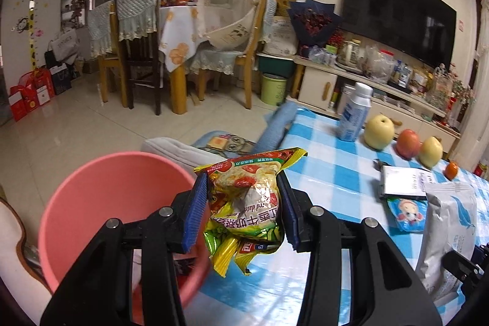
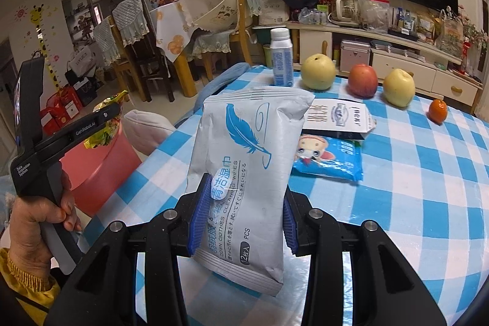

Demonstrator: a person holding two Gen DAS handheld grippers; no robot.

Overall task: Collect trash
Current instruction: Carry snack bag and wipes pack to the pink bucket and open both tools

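Observation:
My left gripper (image 1: 241, 203) is shut on a crumpled yellow-green snack wrapper (image 1: 247, 197), held at the table's left edge beside the rim of a pink bin (image 1: 101, 173). My right gripper (image 2: 243, 210) is shut on a grey wet-wipes pack (image 2: 244, 161) with a blue feather print, held upright above the checked table (image 2: 412, 173). In the right wrist view the left gripper (image 2: 104, 124) and its wrapper (image 2: 110, 112) hang over the pink bin (image 2: 101, 170). The wipes pack also shows in the left wrist view (image 1: 449, 228).
On the blue-white checked cloth (image 1: 330, 173) lie a blue cartoon packet (image 2: 330, 158) and a flat white-black carton (image 2: 339, 118). Behind them stand a white bottle (image 2: 281, 57), two yellow pears (image 2: 318, 72), a red apple (image 2: 362, 80) and a small orange (image 2: 437, 110). A grey cushion (image 1: 177, 148) lies beside the bin.

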